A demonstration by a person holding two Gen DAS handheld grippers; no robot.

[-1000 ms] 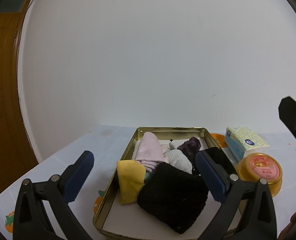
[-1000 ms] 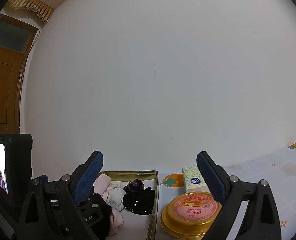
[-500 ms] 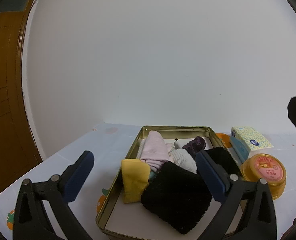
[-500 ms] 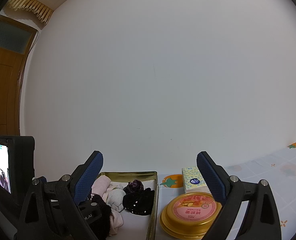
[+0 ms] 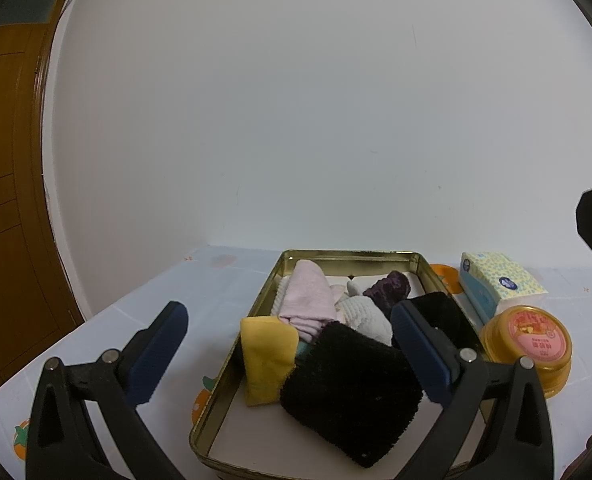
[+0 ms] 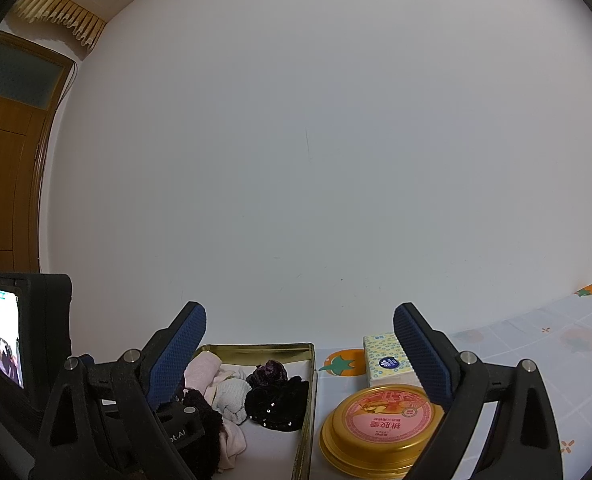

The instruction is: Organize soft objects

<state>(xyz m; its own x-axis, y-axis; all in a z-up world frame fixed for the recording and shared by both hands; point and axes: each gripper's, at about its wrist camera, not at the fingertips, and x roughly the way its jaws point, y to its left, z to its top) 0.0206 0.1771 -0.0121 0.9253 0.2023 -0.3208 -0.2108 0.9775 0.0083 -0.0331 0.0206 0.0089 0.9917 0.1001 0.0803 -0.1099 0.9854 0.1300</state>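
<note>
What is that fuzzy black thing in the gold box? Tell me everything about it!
The fuzzy black cloth looks like thick, fluffy fabric, perhaps a folded towel; what it is exactly cannot be told. It lies near the front of the gold box, tilted, leaning on the other soft things. The yellow cloth touches its left side. No claw holds it.

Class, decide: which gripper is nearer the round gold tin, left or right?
Right. The right gripper is over the round gold tin; the left gripper is over the tray beside it.
</note>
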